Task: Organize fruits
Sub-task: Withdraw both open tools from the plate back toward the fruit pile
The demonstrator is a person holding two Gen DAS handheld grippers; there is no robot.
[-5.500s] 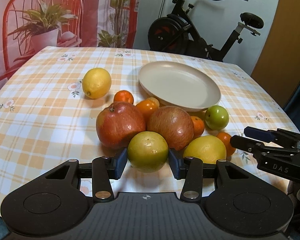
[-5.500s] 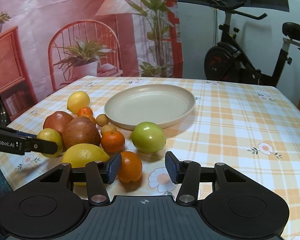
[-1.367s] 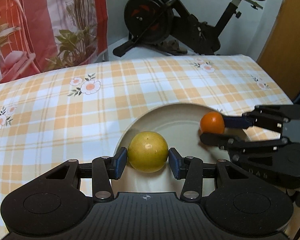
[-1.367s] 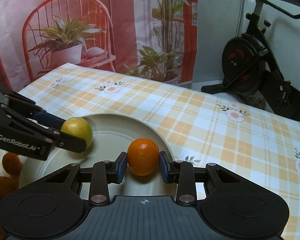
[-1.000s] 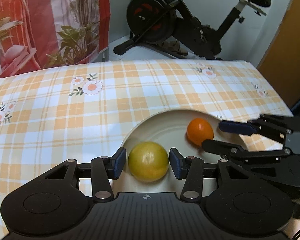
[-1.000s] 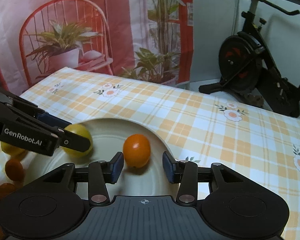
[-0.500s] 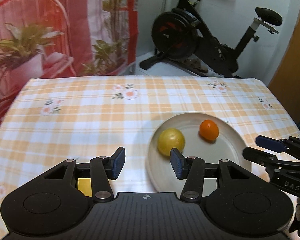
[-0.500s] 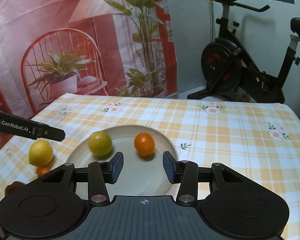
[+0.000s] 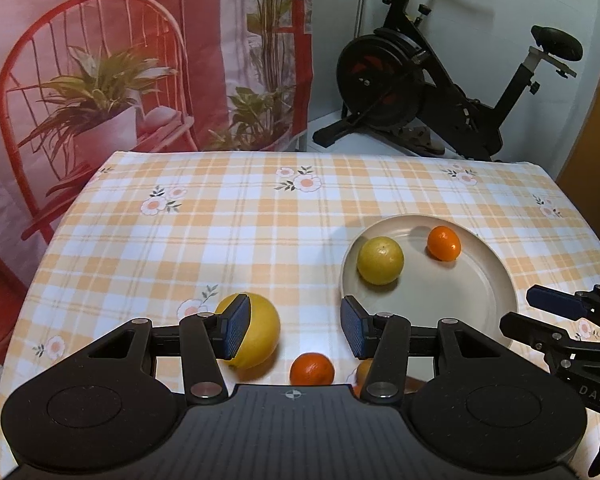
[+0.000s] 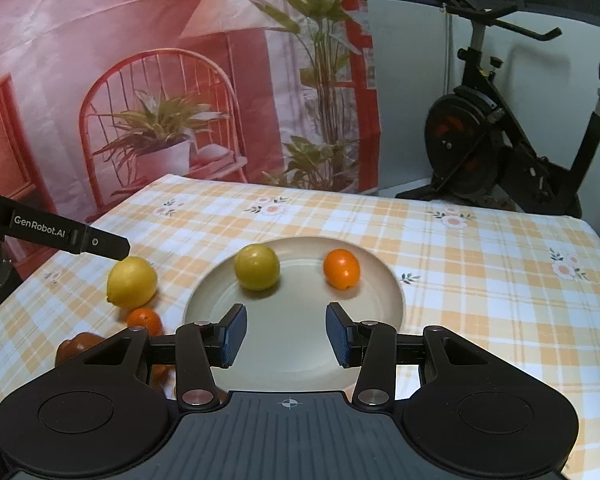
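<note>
Two fruits lie in the plate (image 10: 392, 280): a yellow-green citrus (image 10: 257, 267) toward its left and an orange (image 10: 341, 269) toward its right, apart from each other and clear of both grippers. This portion of the task reads as done.

Left gripper (image 9: 290, 326): fingers parted, nothing between the pads. It hangs over the tablecloth (image 9: 220, 216) beside the plate's left rim. Its left finger overlaps a lemon (image 9: 256, 336) in view; contact cannot be confirmed.

Right gripper (image 10: 286, 334): fingers parted, empty, above the near part of the plate.

Remaining work, as far as visible: the lemon and a small orange (image 10: 144, 320) sit on the cloth left of the plate. A dark red fruit (image 10: 76, 346) shows partly behind the right gripper's frame; further orange fruit is mostly hidden below both grippers. The count of fruits left cannot be determined. Judged progress: early, with most of the fruit not yet placed.
</note>
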